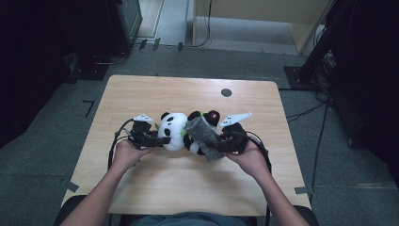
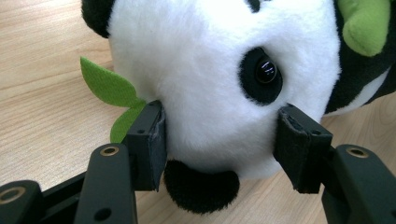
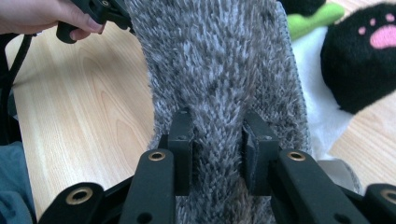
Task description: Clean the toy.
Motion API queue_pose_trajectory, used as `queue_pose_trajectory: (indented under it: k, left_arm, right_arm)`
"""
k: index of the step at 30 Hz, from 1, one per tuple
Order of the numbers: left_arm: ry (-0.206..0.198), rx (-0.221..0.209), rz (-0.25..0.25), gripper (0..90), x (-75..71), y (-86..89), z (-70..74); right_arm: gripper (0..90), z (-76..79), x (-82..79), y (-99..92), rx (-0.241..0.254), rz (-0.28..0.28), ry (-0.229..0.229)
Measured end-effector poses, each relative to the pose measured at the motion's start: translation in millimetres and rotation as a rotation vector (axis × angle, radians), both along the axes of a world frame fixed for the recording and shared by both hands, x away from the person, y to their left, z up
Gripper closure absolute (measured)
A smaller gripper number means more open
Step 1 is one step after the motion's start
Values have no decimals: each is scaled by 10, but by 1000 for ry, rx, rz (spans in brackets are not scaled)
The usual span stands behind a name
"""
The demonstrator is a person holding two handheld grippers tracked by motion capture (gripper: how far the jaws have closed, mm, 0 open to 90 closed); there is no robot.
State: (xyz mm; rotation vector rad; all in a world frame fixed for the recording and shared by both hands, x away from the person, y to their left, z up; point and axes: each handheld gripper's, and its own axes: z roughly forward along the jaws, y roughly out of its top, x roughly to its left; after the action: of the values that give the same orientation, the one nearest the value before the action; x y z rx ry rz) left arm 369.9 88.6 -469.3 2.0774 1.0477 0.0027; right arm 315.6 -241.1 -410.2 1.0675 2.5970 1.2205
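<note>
A light wooden table (image 1: 141, 188) with rounded corners stands on grey carpet. A plush panda (image 1: 175, 131) lies near its middle, a fuzzy grey cloth (image 1: 203, 136) draped over the body. A small dark round spot (image 1: 226, 92), possibly a cable hole, sits near the far edge.

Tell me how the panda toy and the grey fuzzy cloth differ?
The panda toy is plump, black and white with green leaves; the grey fuzzy cloth is flat, one colour, and draped over it. The left hand-held gripper clamps the panda's head; the right hand-held gripper pinches the cloth. Both look soft.
</note>
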Motion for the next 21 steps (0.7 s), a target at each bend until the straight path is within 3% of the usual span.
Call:
queue_pose_trajectory:
  k: [7,11,18,21]
  left_arm:
    - [20,-10,-3,410,22,13,2]
    - [47,-31,2,411,48,33,-1]
    - [53,-30,4,412,59,29,5]
    - [51,-30,5,412,60,29,3]
  right_arm:
    - [705,-51,-31,-101,15,-31,5]
    - [713,-75,-47,-180,12,-58,10]
    - [726,-175,-75,-266,-11,-83,18]
    - [731,-238,-64,-288,17,-87,33]
